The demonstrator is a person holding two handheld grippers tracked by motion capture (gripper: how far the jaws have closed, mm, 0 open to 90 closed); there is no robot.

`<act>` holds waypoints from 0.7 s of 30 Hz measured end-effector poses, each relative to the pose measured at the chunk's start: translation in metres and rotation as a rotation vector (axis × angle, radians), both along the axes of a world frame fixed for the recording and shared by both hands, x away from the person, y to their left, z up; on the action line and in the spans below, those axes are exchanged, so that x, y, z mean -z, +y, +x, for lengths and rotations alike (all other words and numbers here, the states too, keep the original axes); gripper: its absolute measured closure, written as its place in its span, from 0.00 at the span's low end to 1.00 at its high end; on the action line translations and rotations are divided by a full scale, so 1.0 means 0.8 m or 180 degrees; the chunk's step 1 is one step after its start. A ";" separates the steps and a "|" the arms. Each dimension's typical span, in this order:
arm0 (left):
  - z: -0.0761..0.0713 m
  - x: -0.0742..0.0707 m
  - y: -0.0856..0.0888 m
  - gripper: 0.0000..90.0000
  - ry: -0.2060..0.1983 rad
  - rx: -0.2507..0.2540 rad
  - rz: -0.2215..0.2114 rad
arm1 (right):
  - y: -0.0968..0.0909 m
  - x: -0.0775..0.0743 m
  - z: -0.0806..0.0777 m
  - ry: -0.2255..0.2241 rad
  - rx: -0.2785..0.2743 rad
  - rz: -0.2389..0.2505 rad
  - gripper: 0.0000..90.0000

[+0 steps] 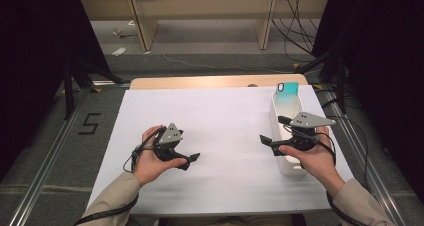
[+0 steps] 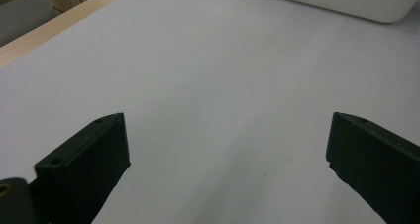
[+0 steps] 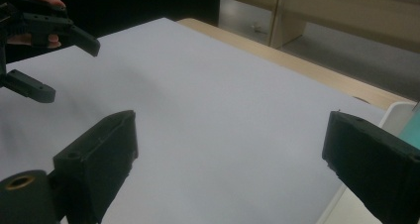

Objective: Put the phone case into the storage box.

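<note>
Nothing is gripped at this moment, so by my reading the work is sitting at its opening step: both tools are hovering over the white sheet [image 1: 220,136], ahead of any reach.

Nearest the person, the left gripper [image 1: 192,158] is being held low, well to the left of the white tray [image 1: 280,158], with its jaws spread wide and nothing between them; the left gripper view is showing bare sheet in the gap and the tray's pale wall [image 2: 346,1] far ahead. The right gripper [image 1: 270,141] is hanging just beside the tray's near end, partly over its rim, also wide open and empty, its jaws pointing left, toward the other tool, which is appearing at the top left of its view [image 3: 54,60].

Farther along, the tray is lying with its long axis running from the person toward the table's far edge. At the tray's far end a teal phone case [image 1: 288,93] is sitting in it, its long axis following the tray's, camera cutout toward the far side; whether it is lying flat or leaning on the end wall is hard to tell from here.

The next move probably calls for the right gripper to turn away from the sheet's middle, travel along the tray to its far end, and come down with the jaws straddling the case's narrow width.
</note>
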State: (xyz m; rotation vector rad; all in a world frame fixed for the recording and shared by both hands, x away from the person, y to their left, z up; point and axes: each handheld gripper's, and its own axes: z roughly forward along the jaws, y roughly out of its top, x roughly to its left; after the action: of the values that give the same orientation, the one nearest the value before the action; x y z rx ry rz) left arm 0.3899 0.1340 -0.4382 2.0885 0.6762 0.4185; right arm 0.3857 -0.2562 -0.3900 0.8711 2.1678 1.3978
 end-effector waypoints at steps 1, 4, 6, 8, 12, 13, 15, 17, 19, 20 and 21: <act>0.000 0.000 0.000 0.03 0.0001 0.0001 0.0000 | 0.000 0.000 -0.001 -0.0002 -0.0004 -0.0002 0.09; 0.000 0.000 0.000 0.03 0.0003 -0.0002 -0.0001 | -0.001 0.001 -0.002 0.0002 -0.0011 0.0007 0.09; 0.000 0.000 0.000 0.03 -0.0004 -0.0002 -0.0005 | -0.002 0.001 -0.003 0.0007 -0.0018 0.0007 0.09; 0.000 0.000 0.000 0.03 -0.0001 -0.0003 -0.0006 | -0.003 0.002 -0.004 0.0000 -0.0026 0.0004 0.09; 0.000 0.000 0.000 0.03 -0.0005 -0.0001 -0.0004 | -0.004 0.004 -0.006 0.0016 -0.0029 0.0002 0.09; 0.000 0.000 0.000 0.03 -0.0005 0.0000 -0.0004 | -0.005 0.004 -0.007 0.0023 -0.0029 0.0000 0.09; 0.000 0.000 0.000 0.03 -0.0001 0.0000 0.0001 | -0.005 0.005 -0.008 0.0029 -0.0033 0.0006 0.09; 0.000 0.000 0.000 0.03 -0.0004 -0.0002 -0.0004 | -0.005 0.005 -0.009 0.0031 -0.0045 0.0012 0.09; 0.000 0.000 0.000 0.03 -0.0004 -0.0002 -0.0004 | -0.006 0.005 -0.010 0.0022 -0.0056 0.0014 0.09; 0.000 0.000 0.000 0.03 -0.0004 -0.0002 -0.0004 | -0.006 0.005 -0.011 0.0018 -0.0064 0.0017 0.09; 0.000 0.000 0.000 0.03 0.0002 0.0000 0.0001 | -0.006 0.006 -0.011 0.0011 -0.0064 0.0013 0.09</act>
State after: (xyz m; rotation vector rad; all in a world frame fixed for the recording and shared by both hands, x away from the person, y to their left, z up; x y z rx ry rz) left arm 0.3900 0.1342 -0.4382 2.0889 0.6766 0.4180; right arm 0.3767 -0.2613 -0.3944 0.8562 2.1827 1.4117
